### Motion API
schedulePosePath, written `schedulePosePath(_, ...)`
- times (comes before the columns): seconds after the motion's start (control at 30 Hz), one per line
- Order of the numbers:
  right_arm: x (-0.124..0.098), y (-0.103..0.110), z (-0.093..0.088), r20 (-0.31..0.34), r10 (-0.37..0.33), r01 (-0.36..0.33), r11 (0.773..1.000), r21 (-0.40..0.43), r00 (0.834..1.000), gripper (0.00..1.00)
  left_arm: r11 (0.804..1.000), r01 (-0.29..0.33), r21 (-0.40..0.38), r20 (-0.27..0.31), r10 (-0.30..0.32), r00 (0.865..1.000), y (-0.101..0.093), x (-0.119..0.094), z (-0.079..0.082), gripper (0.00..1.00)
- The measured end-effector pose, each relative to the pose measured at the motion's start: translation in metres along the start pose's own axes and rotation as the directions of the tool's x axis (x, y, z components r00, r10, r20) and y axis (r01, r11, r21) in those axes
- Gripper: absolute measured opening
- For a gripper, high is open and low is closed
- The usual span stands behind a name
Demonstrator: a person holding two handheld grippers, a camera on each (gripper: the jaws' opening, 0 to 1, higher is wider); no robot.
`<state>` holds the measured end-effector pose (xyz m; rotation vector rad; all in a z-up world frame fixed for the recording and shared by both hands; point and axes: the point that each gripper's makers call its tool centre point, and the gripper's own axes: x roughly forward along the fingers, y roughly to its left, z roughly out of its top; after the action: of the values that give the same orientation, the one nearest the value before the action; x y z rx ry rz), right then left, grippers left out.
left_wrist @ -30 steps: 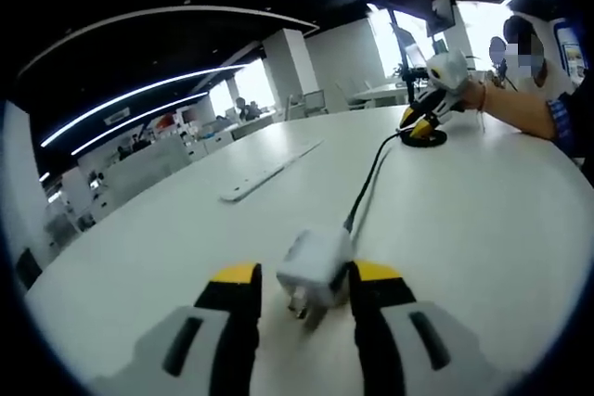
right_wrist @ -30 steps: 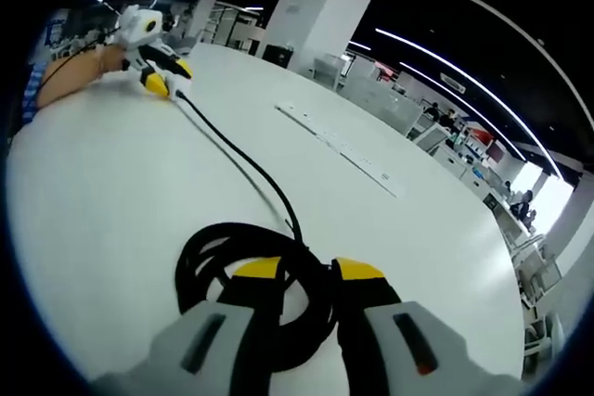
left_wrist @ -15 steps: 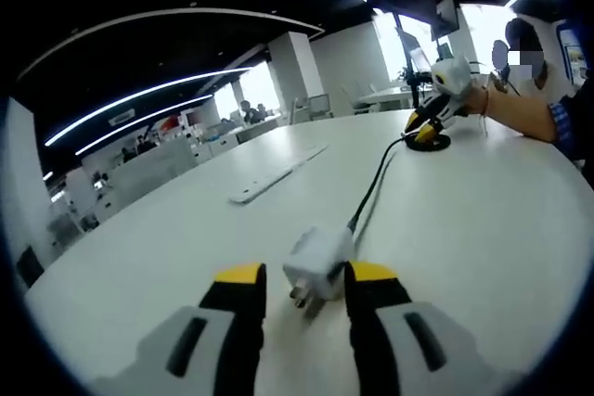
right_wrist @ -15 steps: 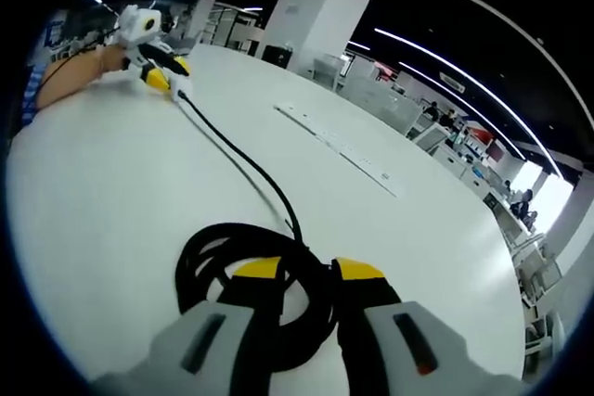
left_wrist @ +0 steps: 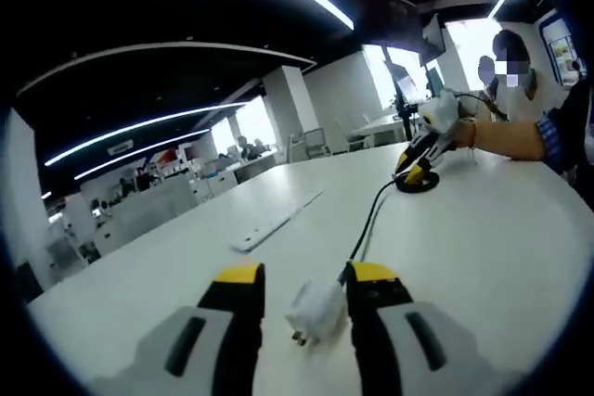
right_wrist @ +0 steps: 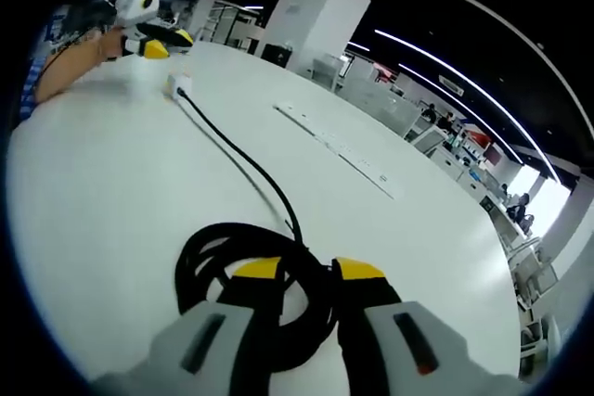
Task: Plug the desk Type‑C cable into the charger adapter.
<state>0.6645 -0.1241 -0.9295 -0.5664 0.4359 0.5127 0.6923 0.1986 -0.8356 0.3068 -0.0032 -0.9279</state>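
Observation:
A white charger adapter point(left_wrist: 316, 310) lies on the white table point(left_wrist: 483, 238), seen low between my left gripper's point(left_wrist: 304, 275) open jaws without being held. A black Type‑C cable point(left_wrist: 369, 224) runs from it to a coil point(left_wrist: 418, 185) under my right gripper point(left_wrist: 415, 166). In the right gripper view, the adapter point(right_wrist: 178, 87) lies far off with the cable point(right_wrist: 241, 169) plugged into it. The left gripper point(right_wrist: 153, 44) hangs above and behind that adapter. My right gripper point(right_wrist: 306, 271) is shut on strands of the coil point(right_wrist: 209, 252).
A long flat white strip point(left_wrist: 277, 222) lies on the table beyond the cable, also the strip point(right_wrist: 339, 147) in the right gripper view. A person's forearm point(left_wrist: 506, 136) holds the right gripper. Office desks and pillars stand past the table's edge.
My left gripper has pulled up and back from the adapter, which stays on the table with the cable in it. The right gripper and the coil have not moved.

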Motion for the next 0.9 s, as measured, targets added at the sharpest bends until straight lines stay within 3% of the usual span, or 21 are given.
schedulePosePath(0.13,-0.001,0.000,0.004,0.042,0.016,-0.018,0.999,0.044,0.999,0.21,1.000,0.018,0.012,0.055,-0.019,0.998,-0.013,-0.002,0.034,0.41)
schedulePosePath(0.2,-0.005,-0.002,0.010,0.081,0.017,-0.024,0.997,0.076,0.997,0.21,0.999,0.010,0.053,0.087,-0.015,0.996,-0.022,-0.004,0.056,0.42)
schedulePosePath(0.3,-0.010,-0.005,0.018,0.118,0.012,-0.023,0.995,0.096,0.993,0.21,0.996,-0.008,0.087,0.092,0.000,0.996,-0.033,-0.008,0.075,0.44)
schedulePosePath(0.43,-0.016,0.000,0.035,0.179,0.023,-0.045,0.992,0.116,0.984,0.21,0.989,-0.093,0.116,0.127,0.078,0.989,-0.040,-0.021,0.107,0.46)
schedulePosePath(0.47,-0.018,0.002,0.043,0.200,0.025,-0.049,0.992,0.114,0.979,0.21,0.989,-0.101,0.109,0.127,0.087,0.988,-0.041,-0.024,0.110,0.46)
schedulePosePath(0.6,-0.019,0.003,0.045,0.205,0.026,-0.050,0.992,0.113,0.978,0.21,0.989,-0.116,0.092,0.126,0.104,0.987,-0.040,-0.028,0.114,0.48)
schedulePosePath(0.67,-0.025,0.005,0.058,0.236,0.028,-0.053,0.994,0.100,0.971,0.21,0.985,-0.160,0.069,0.140,0.150,0.979,-0.037,-0.039,0.122,0.48)
schedulePosePath(0.73,-0.046,0.013,0.090,0.286,0.012,-0.029,0.998,0.056,0.958,0.21,0.971,-0.239,-0.013,0.176,0.237,0.955,-0.032,-0.080,0.127,0.47)
schedulePosePath(0.8,-0.060,0.018,0.110,0.329,0.009,-0.023,0.999,0.040,0.944,0.21,0.965,-0.257,-0.058,0.136,0.263,0.955,-0.033,-0.096,0.115,0.47)
schedulePosePath(0.9,-0.077,0.025,0.129,0.357,0.002,-0.017,0.999,0.039,0.934,0.21,0.956,-0.270,-0.111,0.131,0.283,0.950,-0.035,-0.109,0.106,0.49)
